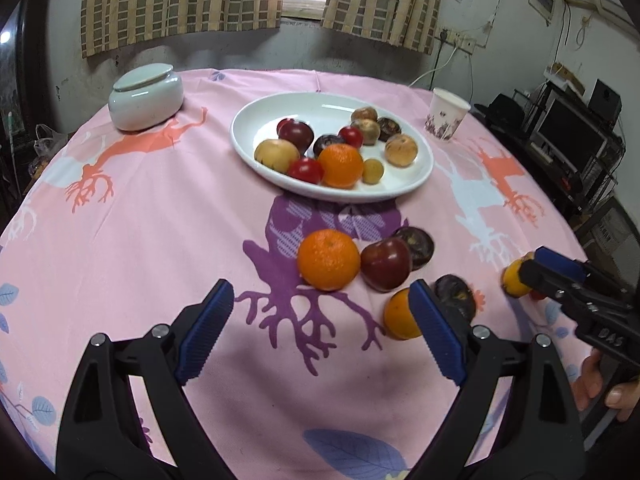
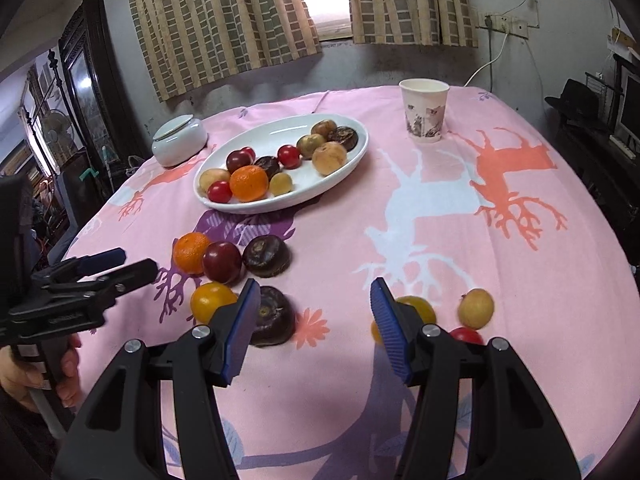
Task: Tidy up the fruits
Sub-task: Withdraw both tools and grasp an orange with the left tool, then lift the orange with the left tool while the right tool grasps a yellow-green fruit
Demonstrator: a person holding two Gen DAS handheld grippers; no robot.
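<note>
Pink deer-print cloth covers our surface (image 1: 160,220), with the white plate (image 1: 260,120) already holding a pile of fruit. Our left claw (image 1: 320,336) is spread wide with nothing in it, short of the loose orange (image 1: 328,259). Our right claw (image 2: 314,332) is released too, hiding part of a yellow fruit (image 2: 420,306). Raised lettering on it is too blurry to read.

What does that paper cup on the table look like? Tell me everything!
The paper cup is white, with a faint greyish-purple picture printed low on its side. It widens toward a rolled rim and stands upright and open on the pink tablecloth, at the far side, apart from the white plate. Only the cloth touches it. What is inside cannot be seen.
</note>
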